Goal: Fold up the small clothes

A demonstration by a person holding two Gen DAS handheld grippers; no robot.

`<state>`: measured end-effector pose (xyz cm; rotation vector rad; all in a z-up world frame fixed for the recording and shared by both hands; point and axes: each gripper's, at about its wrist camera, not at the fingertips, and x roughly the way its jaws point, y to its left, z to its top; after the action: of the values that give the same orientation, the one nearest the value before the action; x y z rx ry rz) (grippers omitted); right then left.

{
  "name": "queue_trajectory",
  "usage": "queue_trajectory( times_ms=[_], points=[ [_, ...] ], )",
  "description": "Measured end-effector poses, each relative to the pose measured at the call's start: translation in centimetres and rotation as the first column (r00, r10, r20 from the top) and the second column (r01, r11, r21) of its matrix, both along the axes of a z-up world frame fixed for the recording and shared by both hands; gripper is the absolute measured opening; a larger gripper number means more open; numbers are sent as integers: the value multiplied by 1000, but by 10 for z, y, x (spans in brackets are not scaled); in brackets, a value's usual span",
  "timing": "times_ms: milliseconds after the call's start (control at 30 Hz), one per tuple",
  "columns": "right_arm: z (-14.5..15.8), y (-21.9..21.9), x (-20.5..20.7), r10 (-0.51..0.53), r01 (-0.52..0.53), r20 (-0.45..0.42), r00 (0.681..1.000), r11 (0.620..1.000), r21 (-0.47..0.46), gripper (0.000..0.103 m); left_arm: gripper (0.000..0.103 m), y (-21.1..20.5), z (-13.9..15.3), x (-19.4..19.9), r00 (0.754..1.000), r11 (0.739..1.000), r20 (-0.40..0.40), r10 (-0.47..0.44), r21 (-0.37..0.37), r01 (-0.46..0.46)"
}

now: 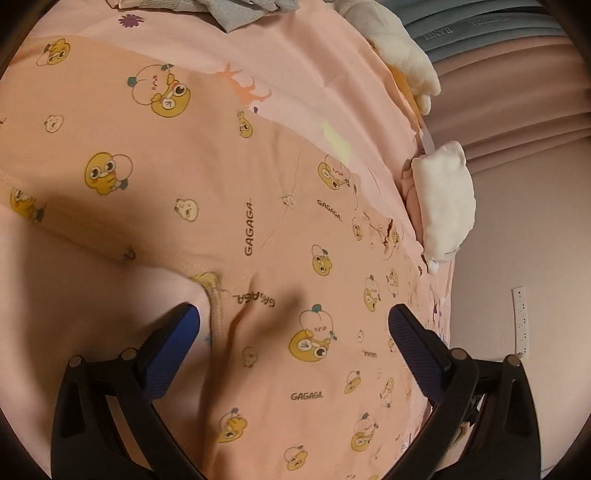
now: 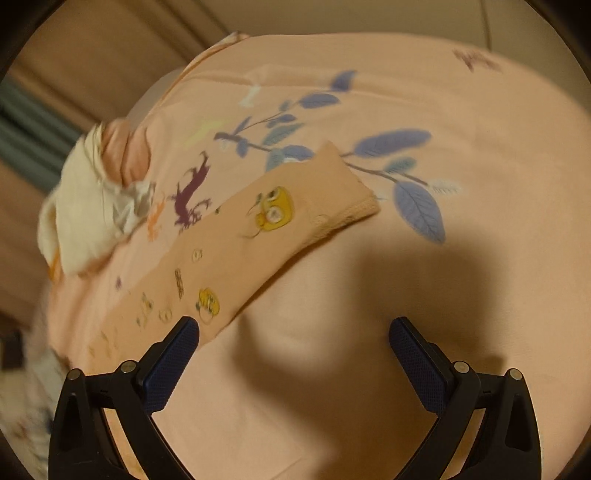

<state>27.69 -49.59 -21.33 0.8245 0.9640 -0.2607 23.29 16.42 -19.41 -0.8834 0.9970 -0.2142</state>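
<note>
A small peach garment [image 1: 207, 177] printed with yellow ducks and "GAGAGA" lies spread flat on the pink bed sheet [image 1: 295, 55]. My left gripper [image 1: 293, 317] hovers open just above its body, with a ribbed hem [image 1: 214, 295] running between the blue pads [image 1: 177, 339]. In the right wrist view a long part of the same garment [image 2: 236, 251], ending in a ribbed cuff [image 2: 354, 214], stretches diagonally across the sheet [image 2: 480, 147]. My right gripper [image 2: 293, 328] is open over bare sheet just right of it, holding nothing.
A folded white cloth [image 1: 447, 206] and a white plush [image 1: 399, 48] lie at the bed's right edge, with grey clothes [image 1: 236, 11] at the far end. The white cloth [image 2: 85, 210] also shows left in the right wrist view. Curtains and a wall lie beyond.
</note>
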Motion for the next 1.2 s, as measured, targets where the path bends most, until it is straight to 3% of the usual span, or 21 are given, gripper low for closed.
queue_trajectory(
  times_ms=[133,233,333,433,600,700,800,833,900,1100,1200],
  points=[
    [0,-15,-6,-35,32,32,999,995,99,103,100,0,0,1,1000,999,-24,-10,49,11],
    [-5,-23,-6,-27,20,41,999,987,158,103,93,-13,-1,9,999,988,-24,-22,153,26],
    [-10,-29,-8,-41,26,67,997,975,219,103,83,-27,-2,14,998,958,-21,-54,280,58],
    [-12,-36,-5,10,-29,71,997,965,262,103,77,-38,-5,13,997,921,-17,-81,381,81],
    [-19,-52,-14,-65,18,111,992,924,382,103,56,-42,-9,11,996,871,-24,-90,483,90],
    [-18,-52,-11,-88,35,122,989,922,387,103,47,-37,-10,11,997,866,-25,-75,495,78],
    [-11,-46,4,-68,21,136,988,948,318,101,33,-41,-10,12,997,841,-26,-69,536,72],
    [-10,-45,8,-65,19,144,987,954,299,98,29,-41,-11,11,997,835,-21,-71,545,71],
    [-9,-42,20,-61,18,162,985,967,253,73,25,-41,-12,8,998,830,-9,-70,554,63],
    [-22,-44,40,-87,66,133,987,987,149,15,18,-41,-14,11,998,815,-3,-70,576,59],
    [-29,-50,37,-133,111,132,982,980,163,7,18,-46,-13,10,996,790,-2,-85,610,69]
  ],
)
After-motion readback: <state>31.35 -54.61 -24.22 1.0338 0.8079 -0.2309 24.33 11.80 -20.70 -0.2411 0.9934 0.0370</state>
